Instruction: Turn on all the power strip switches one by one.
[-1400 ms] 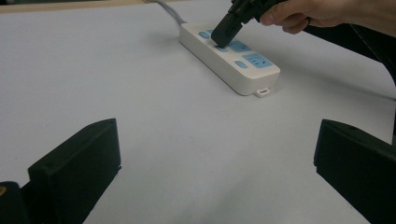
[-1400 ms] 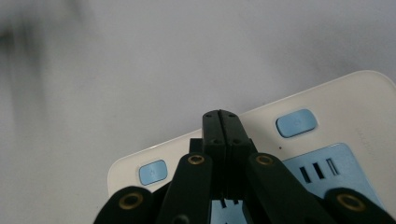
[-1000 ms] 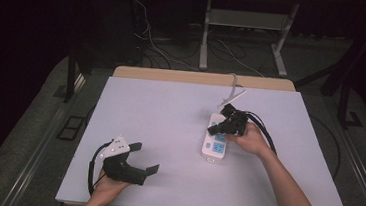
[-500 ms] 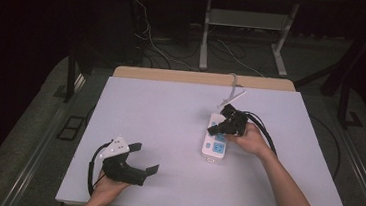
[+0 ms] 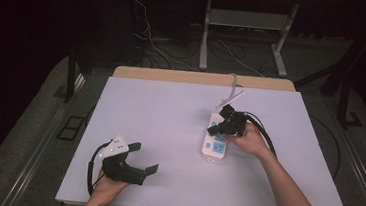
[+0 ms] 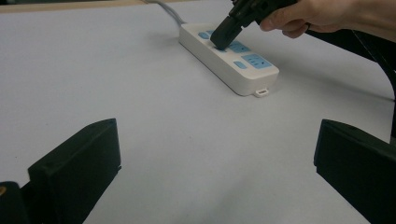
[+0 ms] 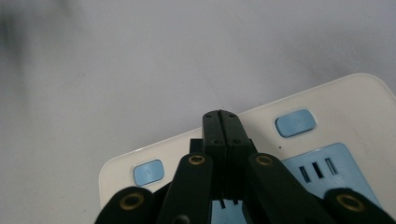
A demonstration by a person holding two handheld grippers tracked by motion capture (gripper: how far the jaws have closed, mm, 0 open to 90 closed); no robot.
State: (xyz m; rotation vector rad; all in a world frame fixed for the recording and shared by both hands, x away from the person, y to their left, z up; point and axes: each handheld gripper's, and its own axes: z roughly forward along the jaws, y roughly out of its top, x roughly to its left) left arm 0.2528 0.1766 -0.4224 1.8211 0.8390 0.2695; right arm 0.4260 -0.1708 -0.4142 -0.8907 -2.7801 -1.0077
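Plainly, the white power strip (image 5: 215, 142) has blue sockets and buttons; right gripper (image 5: 217, 129) jaws together.

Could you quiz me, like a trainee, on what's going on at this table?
1. True or false: the right gripper has its jaws wide apart.
2. What does the tip of the right gripper press on: A the bare table, B the power strip, C the left gripper?
3. What colour are the small buttons on the power strip?

Key: 1 false, the jaws are shut together. 2 B, it touches the strip's top, seen in the left gripper view. 3 blue.
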